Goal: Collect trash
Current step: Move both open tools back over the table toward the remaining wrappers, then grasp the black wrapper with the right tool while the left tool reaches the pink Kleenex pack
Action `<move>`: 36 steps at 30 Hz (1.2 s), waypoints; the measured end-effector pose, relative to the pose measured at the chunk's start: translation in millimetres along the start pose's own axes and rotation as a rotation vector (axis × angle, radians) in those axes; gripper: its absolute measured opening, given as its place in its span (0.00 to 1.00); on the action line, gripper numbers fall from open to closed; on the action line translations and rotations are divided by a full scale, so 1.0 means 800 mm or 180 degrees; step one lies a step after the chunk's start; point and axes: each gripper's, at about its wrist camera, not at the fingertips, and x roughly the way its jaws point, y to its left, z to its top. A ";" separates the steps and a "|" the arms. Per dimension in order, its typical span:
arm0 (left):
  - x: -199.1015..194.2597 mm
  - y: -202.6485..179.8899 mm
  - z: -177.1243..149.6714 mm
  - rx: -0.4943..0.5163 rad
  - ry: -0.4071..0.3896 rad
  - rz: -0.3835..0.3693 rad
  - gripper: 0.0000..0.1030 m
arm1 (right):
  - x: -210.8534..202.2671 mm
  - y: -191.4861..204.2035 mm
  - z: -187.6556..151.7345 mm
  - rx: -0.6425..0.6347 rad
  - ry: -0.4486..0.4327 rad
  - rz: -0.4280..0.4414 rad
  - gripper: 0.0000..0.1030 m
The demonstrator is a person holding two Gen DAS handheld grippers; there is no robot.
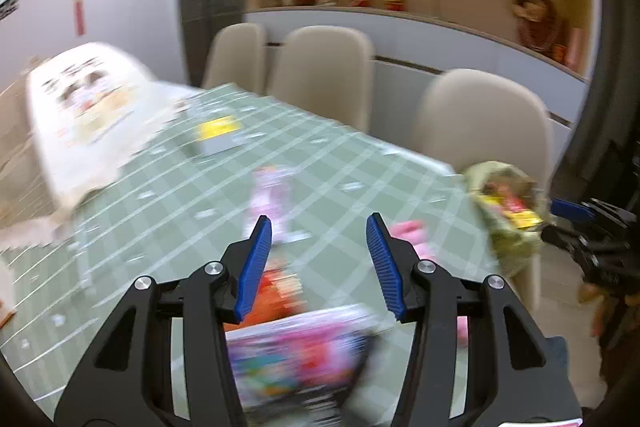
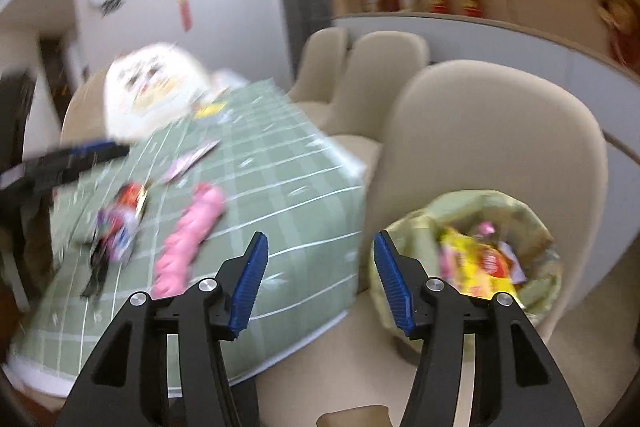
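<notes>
Both views are motion-blurred. My left gripper (image 1: 319,223) is open and empty above the green checked table (image 1: 168,211). Under it lie a colourful wrapper (image 1: 296,351), an orange-red wrapper (image 1: 280,291), a pale pink wrapper (image 1: 272,191) and a pink packet (image 1: 412,235). My right gripper (image 2: 320,241) is open and empty off the table's corner. A green-lined trash bag (image 2: 472,211) with wrappers inside sits just right of it; it also shows in the left wrist view (image 1: 504,195). The pink packet (image 2: 192,231) and a red-purple wrapper (image 2: 120,219) lie on the table (image 2: 288,187).
Beige chairs (image 1: 324,75) stand along the table's far side, one chair (image 2: 492,131) behind the trash bag. A large white printed bag (image 1: 84,115) stands at the table's far left. A yellow-labelled packet (image 1: 218,135) lies near it. Shelves line the back wall.
</notes>
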 end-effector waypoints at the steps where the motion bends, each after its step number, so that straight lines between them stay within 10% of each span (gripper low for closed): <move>1: -0.002 0.017 -0.004 -0.0043 0.0017 0.0061 0.46 | 0.003 0.016 -0.002 -0.0113 0.0043 0.0022 0.51; 18: -0.031 0.129 -0.041 -0.0488 0.0122 0.0105 0.47 | 0.040 0.248 0.012 -0.1146 0.0258 0.1295 0.39; 27: -0.015 0.132 -0.050 -0.0552 0.0259 0.0073 0.47 | 0.070 0.260 0.003 -0.1224 0.0482 0.1269 0.20; 36: 0.002 0.104 -0.061 -0.0407 0.0416 -0.0525 0.47 | -0.001 0.180 0.016 -0.0677 -0.0124 0.0886 0.14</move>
